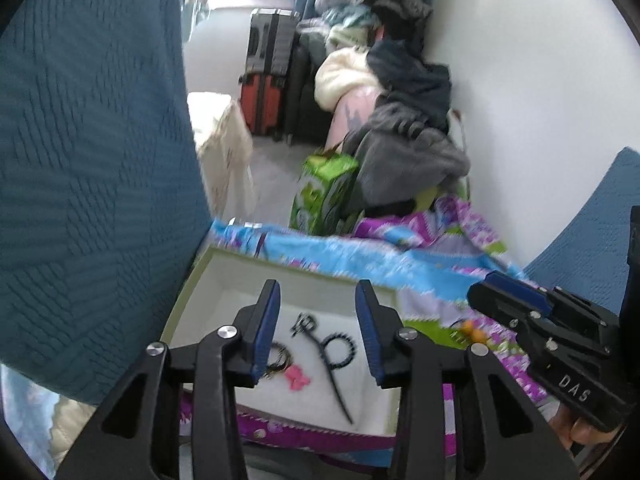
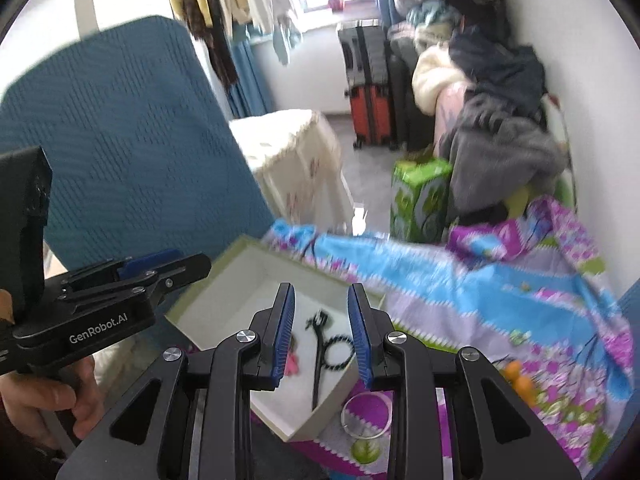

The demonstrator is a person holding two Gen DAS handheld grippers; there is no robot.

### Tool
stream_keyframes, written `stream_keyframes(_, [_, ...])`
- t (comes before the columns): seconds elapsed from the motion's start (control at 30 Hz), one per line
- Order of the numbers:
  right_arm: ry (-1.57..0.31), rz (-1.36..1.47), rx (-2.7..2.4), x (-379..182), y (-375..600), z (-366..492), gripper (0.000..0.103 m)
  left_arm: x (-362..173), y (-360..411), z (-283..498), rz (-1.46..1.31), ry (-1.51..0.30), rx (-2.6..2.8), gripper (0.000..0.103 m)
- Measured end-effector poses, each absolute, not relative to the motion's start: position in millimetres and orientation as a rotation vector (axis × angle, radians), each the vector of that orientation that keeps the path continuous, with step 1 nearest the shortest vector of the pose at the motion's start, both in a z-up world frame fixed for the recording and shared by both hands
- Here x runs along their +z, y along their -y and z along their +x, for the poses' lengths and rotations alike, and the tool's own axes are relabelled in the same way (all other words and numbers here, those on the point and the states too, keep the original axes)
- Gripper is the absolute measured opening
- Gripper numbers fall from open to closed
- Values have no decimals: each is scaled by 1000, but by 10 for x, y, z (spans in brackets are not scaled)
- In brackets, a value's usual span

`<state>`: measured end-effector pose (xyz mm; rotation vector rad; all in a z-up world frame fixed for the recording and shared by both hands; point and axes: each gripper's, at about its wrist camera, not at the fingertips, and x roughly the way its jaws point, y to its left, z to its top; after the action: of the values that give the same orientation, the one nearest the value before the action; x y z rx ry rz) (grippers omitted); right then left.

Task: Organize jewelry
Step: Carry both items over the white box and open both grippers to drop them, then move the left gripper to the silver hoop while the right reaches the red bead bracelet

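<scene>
left gripper (image 1: 317,322): fingers wide, empty, above shallow white cardboard box (image 1: 224,276) | right gripper (image 2: 321,334): fingers wide, empty | black hair stick (image 1: 326,364), pink bow clip (image 1: 296,377) inside box

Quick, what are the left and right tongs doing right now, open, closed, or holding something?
Left tongs: open, holding nothing, above the box.
Right tongs: open, holding nothing, also above the box.

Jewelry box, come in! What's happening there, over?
Left gripper open, empty. Right gripper open, empty. Box holds black hairpin, pink bow. Clear bangle outside on the cloth.
</scene>
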<state>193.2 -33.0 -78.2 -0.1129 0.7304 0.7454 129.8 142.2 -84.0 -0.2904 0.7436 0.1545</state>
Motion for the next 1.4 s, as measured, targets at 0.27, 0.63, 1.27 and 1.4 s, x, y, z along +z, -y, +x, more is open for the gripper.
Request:
stream_keyframes(0.27, [-603,-47,712,-181,883,1822,25,-312,-1024,1160,-262,-659,102,40])
stream_keyframes(0.63, [-514,-4,629,104,1725,1712,26,-32,-354,1169,-217,-606,25,40])
stream_keyframes(1.27, [-591,57,511,-789,2650,1814,26,-940,333,1198,-254,-712,-43,40])
stream_keyframes(1.4, [-615,44,509,-1075,2694,1867,26,-1219,369,1232,-273,-754,-40,40])
